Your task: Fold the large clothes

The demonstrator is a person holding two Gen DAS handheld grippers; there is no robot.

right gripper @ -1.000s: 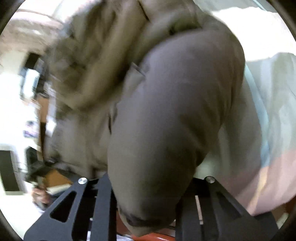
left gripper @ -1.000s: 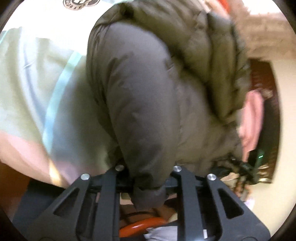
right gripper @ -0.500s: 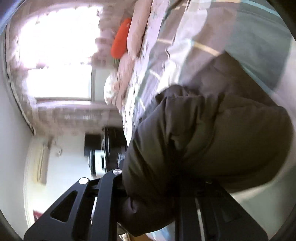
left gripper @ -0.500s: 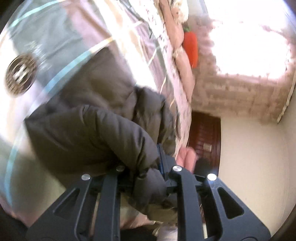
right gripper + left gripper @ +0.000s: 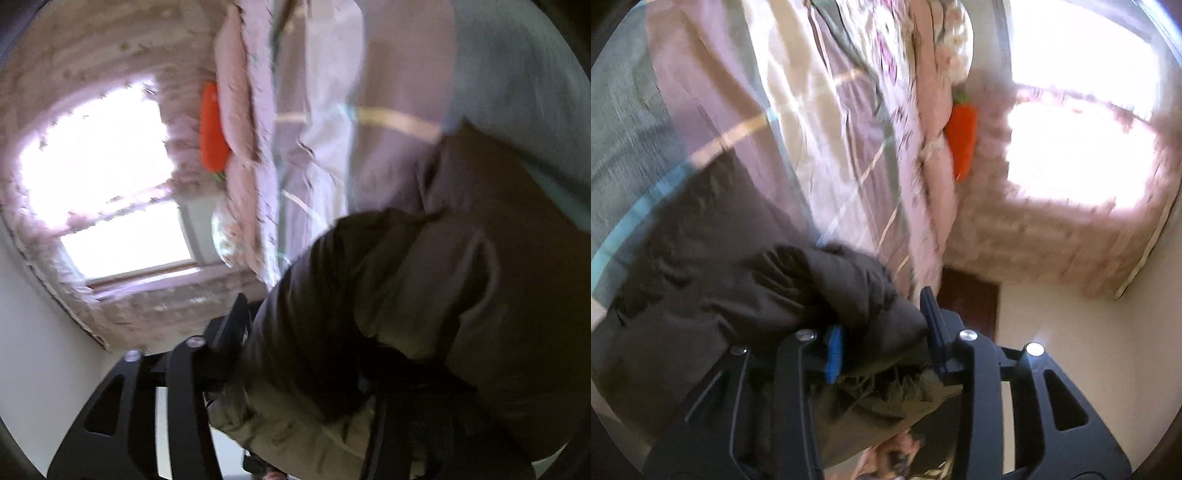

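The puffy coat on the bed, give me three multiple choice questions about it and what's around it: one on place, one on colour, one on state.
1. Where does the carrot plush lie?
A. beside the pillows, near the window
B. on the coat
C. on the floor

2. What colour is the coat?
A. red
B. dark olive-brown
C. white

3. What is the left gripper doing?
A. hanging open, apart from everything
B. clamped on the bedspread
C. clamped on the coat

Answers: 1 A, orange shape against the pillows; 2 B, both views show it; 3 C, coat fabric bunched between its fingers.

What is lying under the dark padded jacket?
The jacket lies partly on striped bedding. Whatever is beneath its middle is covered. Left gripper and right gripper clamp its edge.
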